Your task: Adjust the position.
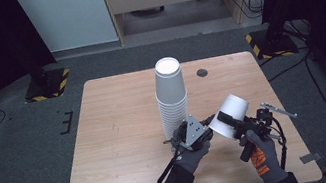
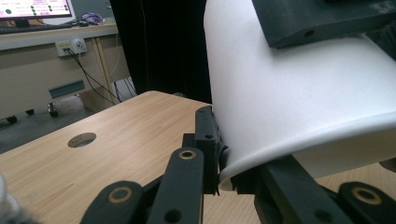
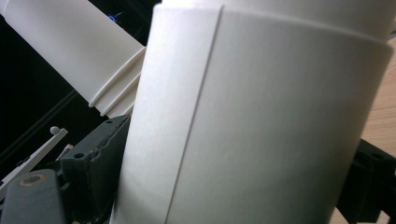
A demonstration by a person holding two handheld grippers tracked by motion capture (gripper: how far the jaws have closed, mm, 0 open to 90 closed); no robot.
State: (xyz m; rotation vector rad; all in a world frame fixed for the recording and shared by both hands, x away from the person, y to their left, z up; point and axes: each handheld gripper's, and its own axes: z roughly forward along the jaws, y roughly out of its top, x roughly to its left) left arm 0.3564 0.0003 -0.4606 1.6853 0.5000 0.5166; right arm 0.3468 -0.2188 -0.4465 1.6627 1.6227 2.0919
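A tall stack of white paper cups (image 1: 171, 97) stands upside down near the middle of the wooden table (image 1: 122, 129). Right of it a single white paper cup (image 1: 231, 110) hangs tilted above the table, base up and to the right. My right gripper (image 1: 228, 123) is shut across its body; the cup (image 3: 261, 121) sits between the two black jaws, with the stack (image 3: 70, 51) behind it. My left gripper (image 1: 211, 126) is shut on the cup's lower rim from the left. There the rim (image 2: 261, 158) sits pinched in my left gripper (image 2: 229, 173).
A round cable hole (image 1: 202, 72) lies in the table behind the stack. A thin grey metal arm (image 1: 278, 110) juts out beside the right hand. Two yellow-and-black stand bases (image 1: 46, 85) (image 1: 269, 42) sit on the carpet beyond the far corners.
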